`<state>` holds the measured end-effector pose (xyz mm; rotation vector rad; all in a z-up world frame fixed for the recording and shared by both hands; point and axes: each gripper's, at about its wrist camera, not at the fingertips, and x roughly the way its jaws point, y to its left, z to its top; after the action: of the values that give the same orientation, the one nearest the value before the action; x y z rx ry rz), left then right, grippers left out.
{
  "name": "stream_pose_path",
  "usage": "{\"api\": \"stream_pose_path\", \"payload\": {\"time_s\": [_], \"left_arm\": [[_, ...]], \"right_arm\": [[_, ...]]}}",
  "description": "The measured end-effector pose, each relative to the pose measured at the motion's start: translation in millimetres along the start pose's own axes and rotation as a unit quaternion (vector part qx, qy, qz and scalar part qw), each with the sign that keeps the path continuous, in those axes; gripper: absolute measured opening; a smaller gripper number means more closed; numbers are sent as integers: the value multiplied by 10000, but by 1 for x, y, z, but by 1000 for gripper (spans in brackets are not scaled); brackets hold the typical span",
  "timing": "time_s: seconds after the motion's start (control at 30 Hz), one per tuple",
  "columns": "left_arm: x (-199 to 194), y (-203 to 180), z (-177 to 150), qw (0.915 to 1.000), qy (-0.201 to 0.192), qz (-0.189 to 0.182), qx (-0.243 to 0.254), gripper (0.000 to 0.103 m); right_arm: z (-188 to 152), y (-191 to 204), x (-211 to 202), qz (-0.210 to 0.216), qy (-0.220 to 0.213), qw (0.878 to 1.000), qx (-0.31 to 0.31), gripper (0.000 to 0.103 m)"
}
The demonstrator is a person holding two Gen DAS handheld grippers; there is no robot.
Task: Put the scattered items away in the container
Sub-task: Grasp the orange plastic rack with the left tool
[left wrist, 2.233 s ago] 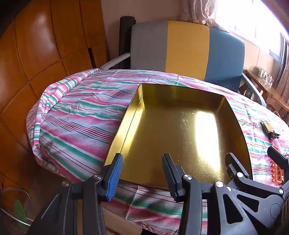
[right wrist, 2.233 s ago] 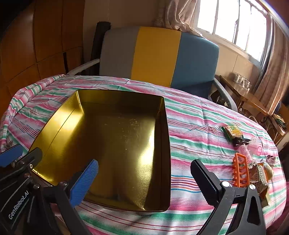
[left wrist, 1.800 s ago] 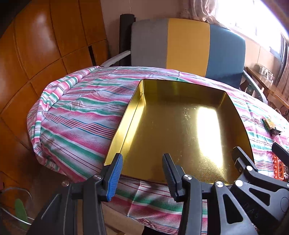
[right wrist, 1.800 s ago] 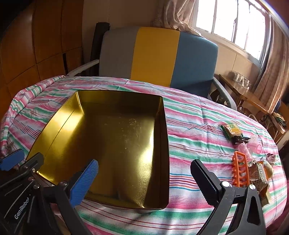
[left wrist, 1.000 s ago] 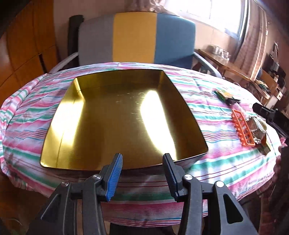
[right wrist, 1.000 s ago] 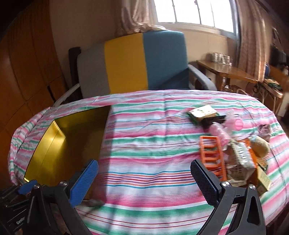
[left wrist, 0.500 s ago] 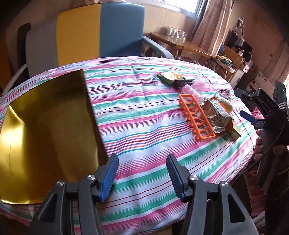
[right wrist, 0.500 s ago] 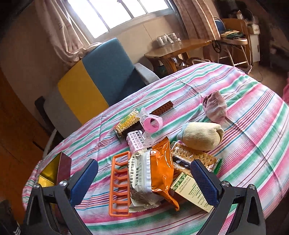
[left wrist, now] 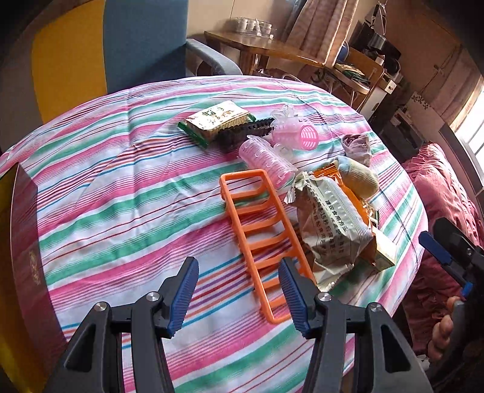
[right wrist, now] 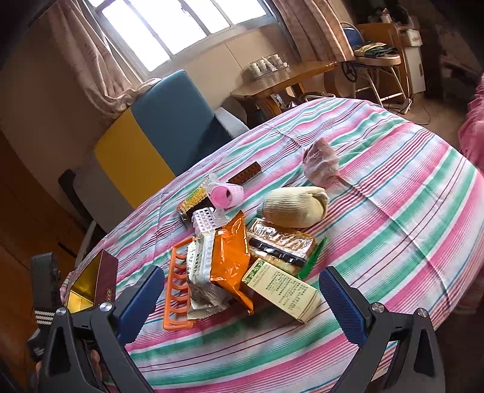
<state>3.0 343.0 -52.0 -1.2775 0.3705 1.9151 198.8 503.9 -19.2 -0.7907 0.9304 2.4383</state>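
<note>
Striped cloth [right wrist: 393, 217] is carrying a heap of scattered items, with the gold container [right wrist: 87, 281] sitting at its far left edge.
Left gripper [left wrist: 239, 290] is hovering empty, jaws moderately apart, over the orange rack [left wrist: 260, 235]; right gripper [right wrist: 242, 296] is gaping wide, empty, before the snack packet [right wrist: 230, 260] and green-labelled box [right wrist: 281, 290].

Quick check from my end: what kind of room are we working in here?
Most likely a lived-in home, a living or dining room. A round table under a striped cloth holds household clutter, an upholstered armchair stands behind it, and curtained windows and a wooden side table with glasses line the wall.
</note>
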Motion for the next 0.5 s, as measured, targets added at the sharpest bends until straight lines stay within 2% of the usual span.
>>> {"api": "stream_pose_path", "payload": {"time_s": [0.1,0.23,0.5], "left_arm": [[18,-1,5,9996,177,211,6,56],[26,4,-2,9981,211,563,123,54],[8,23,-26,9983,181,558,-7,50]], "right_arm": [[1,-9,-1,-32,-20,9999,121,103],[2,-17,-1,-76,-10,9997,216,103],[-1,-16,1,3,66,9997,254,103]]}}
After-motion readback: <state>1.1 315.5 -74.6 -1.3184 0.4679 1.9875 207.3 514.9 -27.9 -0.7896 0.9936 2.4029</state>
